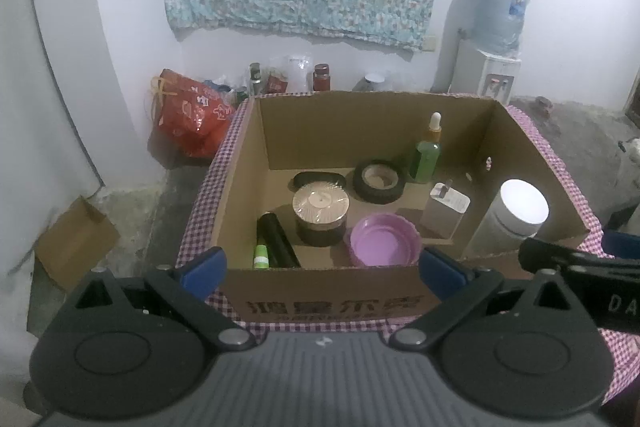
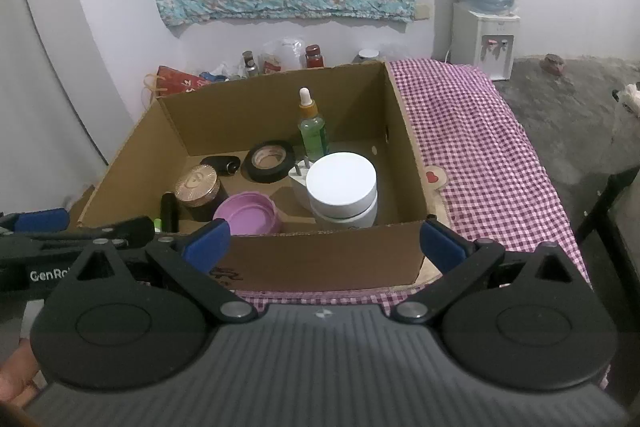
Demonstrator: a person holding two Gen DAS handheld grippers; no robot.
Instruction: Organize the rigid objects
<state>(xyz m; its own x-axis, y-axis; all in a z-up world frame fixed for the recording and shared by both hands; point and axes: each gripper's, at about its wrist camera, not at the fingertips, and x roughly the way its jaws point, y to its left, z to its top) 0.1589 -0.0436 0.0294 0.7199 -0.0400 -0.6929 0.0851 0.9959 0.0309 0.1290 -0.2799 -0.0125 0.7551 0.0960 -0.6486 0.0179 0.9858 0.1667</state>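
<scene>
Your left gripper (image 1: 322, 265) wide open, empty, before box (image 1: 332, 301) | your right gripper (image 2: 324, 241) wide open, empty | box holds lid (image 1: 385, 245), jar (image 2: 343, 187), tape (image 1: 379, 180), dropper (image 1: 427, 153) | only right view shows heart tag (image 2: 434, 175) on cloth (image 2: 480, 147) beside box.

Cardboard box (image 2: 404, 147): plain brown corrugated paperboard, matt, printed on its near wall. Checked tablecloth (image 2: 480, 147): woven cloth, purple and white, slightly rumpled. White jar (image 2: 342, 183), at 3 o'clock inside the box: smooth plastic, satin lid. Pink lid (image 1: 384, 241): smooth plastic with a ribbed rim. Tape roll (image 1: 379, 181): black, matt, with a paper core. Dropper bottle (image 1: 427, 157), at 1 o'clock: translucent glossy green body.
</scene>
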